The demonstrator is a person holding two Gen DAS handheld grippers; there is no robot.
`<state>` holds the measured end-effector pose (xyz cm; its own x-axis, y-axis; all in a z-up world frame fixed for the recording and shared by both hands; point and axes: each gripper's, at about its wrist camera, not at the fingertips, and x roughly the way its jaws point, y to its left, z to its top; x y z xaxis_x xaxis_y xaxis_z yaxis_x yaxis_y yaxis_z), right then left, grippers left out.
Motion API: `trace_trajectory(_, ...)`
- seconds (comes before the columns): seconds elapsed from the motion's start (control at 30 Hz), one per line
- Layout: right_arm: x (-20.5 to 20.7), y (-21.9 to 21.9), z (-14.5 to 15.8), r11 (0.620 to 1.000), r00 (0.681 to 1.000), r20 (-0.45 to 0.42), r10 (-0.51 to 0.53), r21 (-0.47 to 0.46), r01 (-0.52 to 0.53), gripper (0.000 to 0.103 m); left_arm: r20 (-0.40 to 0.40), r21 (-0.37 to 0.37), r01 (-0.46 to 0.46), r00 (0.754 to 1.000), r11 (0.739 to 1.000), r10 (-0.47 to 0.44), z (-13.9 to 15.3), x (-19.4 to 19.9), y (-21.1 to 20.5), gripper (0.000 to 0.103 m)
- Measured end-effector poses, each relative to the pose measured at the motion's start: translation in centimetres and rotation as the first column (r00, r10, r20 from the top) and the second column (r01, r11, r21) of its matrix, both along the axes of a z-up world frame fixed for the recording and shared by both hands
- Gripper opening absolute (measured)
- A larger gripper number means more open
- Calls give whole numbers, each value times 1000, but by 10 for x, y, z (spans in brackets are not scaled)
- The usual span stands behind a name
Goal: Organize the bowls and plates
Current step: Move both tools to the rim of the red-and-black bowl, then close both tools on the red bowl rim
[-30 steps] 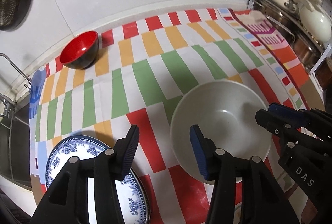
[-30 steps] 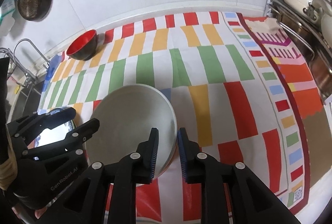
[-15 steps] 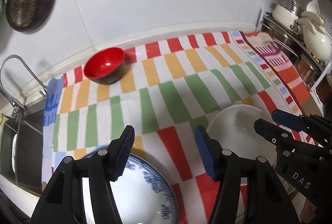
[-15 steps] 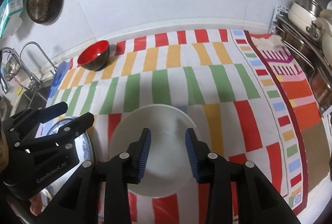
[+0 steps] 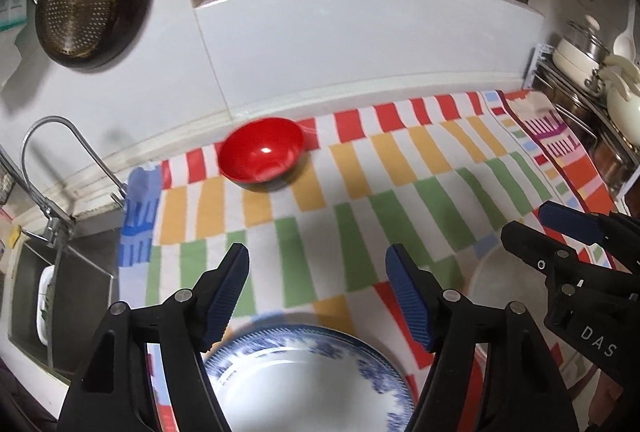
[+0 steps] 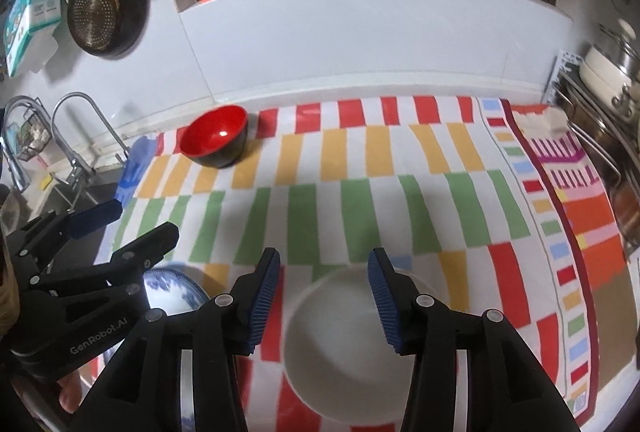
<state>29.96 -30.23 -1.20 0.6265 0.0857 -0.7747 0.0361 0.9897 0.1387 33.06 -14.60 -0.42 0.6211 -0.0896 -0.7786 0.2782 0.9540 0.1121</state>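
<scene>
A red bowl with a black outside (image 5: 262,158) stands at the far left of the striped cloth; it also shows in the right wrist view (image 6: 214,136). A blue-and-white plate (image 5: 308,380) lies near the front edge, below my open, empty left gripper (image 5: 318,290). A large white bowl (image 6: 352,344) sits to the plate's right, under my open, empty right gripper (image 6: 324,296). The plate's edge (image 6: 172,292) shows beside the left gripper (image 6: 124,228) in the right wrist view. The right gripper (image 5: 536,228) shows at the right of the left wrist view.
A striped cloth (image 6: 360,168) covers the counter. A sink (image 5: 60,296) with a faucet (image 5: 60,152) lies at the left. A rack with pots (image 6: 608,80) stands at the right. Pans (image 6: 100,16) hang on the wall.
Both grippers have lifted and drawn back from the white bowl. The right gripper has opened and let go of the bowl's rim. The bowl rests on the cloth.
</scene>
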Motion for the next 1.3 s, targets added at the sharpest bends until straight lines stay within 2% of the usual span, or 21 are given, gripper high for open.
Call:
trace_trajectory(0.3,36,29,14,1000,999,36,10,13,-10,47,40,4,-39,998,999,39,15,36,40,73)
trace_trajectory(0.6,96,61,29,999,998,54,31,18,-32,47,61,25,-80,995,996,78,15,81,74,73)
trace_trajectory(0.93,151,90,16,996,996,22,86,-19,-85,47,23,57,-94,995,994,93,-16,130,95,73)
trace_trajectory(1.3,219,105,-28,986,980,-118,159,-37,-164,47,-88,85,-103,990,991,110,-73,189,97,72)
